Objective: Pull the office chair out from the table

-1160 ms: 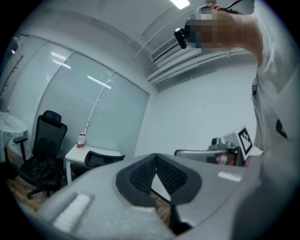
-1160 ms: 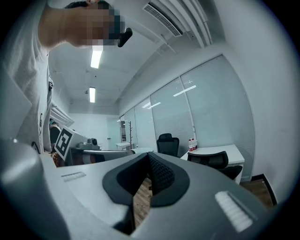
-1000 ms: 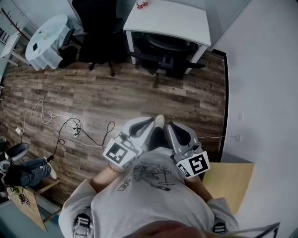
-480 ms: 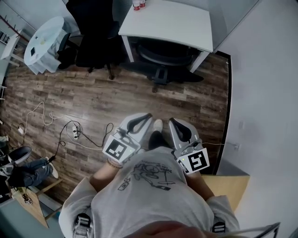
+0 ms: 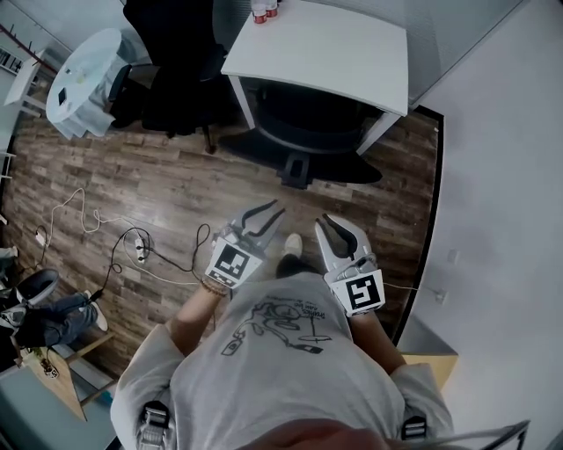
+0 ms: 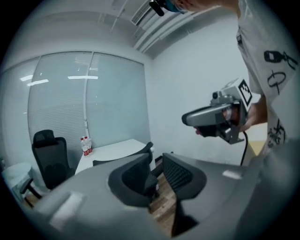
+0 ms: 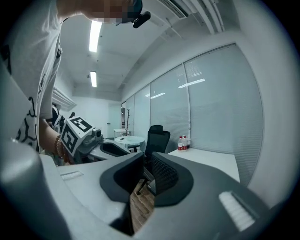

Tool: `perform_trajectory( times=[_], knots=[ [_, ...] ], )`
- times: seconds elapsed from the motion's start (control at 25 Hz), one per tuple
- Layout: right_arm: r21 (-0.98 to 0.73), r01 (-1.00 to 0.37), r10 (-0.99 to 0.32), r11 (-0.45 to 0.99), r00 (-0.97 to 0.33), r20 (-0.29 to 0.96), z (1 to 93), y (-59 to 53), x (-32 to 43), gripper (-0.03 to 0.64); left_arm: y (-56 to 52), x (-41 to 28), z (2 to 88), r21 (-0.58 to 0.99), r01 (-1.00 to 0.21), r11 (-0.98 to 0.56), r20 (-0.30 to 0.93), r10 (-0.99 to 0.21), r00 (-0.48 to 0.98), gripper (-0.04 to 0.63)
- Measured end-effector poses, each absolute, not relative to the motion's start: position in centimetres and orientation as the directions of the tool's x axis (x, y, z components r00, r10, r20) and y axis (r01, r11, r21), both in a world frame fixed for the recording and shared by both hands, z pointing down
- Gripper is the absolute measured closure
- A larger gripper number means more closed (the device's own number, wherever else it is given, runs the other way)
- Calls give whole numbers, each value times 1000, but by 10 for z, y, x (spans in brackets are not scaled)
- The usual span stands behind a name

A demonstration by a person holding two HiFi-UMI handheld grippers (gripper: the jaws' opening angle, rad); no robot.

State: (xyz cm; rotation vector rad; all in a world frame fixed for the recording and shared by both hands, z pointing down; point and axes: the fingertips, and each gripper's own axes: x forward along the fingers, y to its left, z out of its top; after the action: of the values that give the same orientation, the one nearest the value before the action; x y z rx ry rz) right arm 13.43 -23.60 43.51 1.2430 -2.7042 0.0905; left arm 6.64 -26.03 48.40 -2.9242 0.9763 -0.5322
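A black office chair (image 5: 303, 119) is tucked under the white table (image 5: 325, 48), with its star base (image 5: 295, 167) sticking out onto the wood floor. Both grippers are held out in front of the person's chest, short of the chair and touching nothing. My left gripper (image 5: 264, 214) points toward the base; its jaws are opening with nothing between them. My right gripper (image 5: 337, 224) beside it is also opening and empty. In the left gripper view the chair's back (image 6: 146, 151) shows past the jaws, beside the table (image 6: 112, 149).
A second black chair (image 5: 171, 53) and a round white table (image 5: 79, 79) stand at the left. Bottles (image 5: 264, 10) sit on the table's far corner. Cables (image 5: 132, 246) trail over the floor at the left. A wall (image 5: 501, 176) runs along the right.
The person has walked closer to the table, and both grippers moved forward with them. Both pairs of jaws, shut a second ago, now stand parted.
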Motion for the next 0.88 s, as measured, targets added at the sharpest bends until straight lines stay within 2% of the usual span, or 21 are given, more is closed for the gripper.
perform_trajectory(
  times=[0.28, 0.6, 0.88],
  knots=[
    [153, -700, -700, 698, -622, 349, 485, -293, 146, 499, -325, 66, 532, -267, -503, -822, 444, -569, 693, 470],
    [318, -554, -625, 770, -551, 554, 559, -338, 154, 445, -381, 49, 602, -447, -256, -857, 649, -508, 566, 435],
    [427, -357, -547, 831, -383, 744, 636, -366, 173, 388, -402, 44, 660, -488, -23, -873, 781, -448, 435, 397]
  ],
)
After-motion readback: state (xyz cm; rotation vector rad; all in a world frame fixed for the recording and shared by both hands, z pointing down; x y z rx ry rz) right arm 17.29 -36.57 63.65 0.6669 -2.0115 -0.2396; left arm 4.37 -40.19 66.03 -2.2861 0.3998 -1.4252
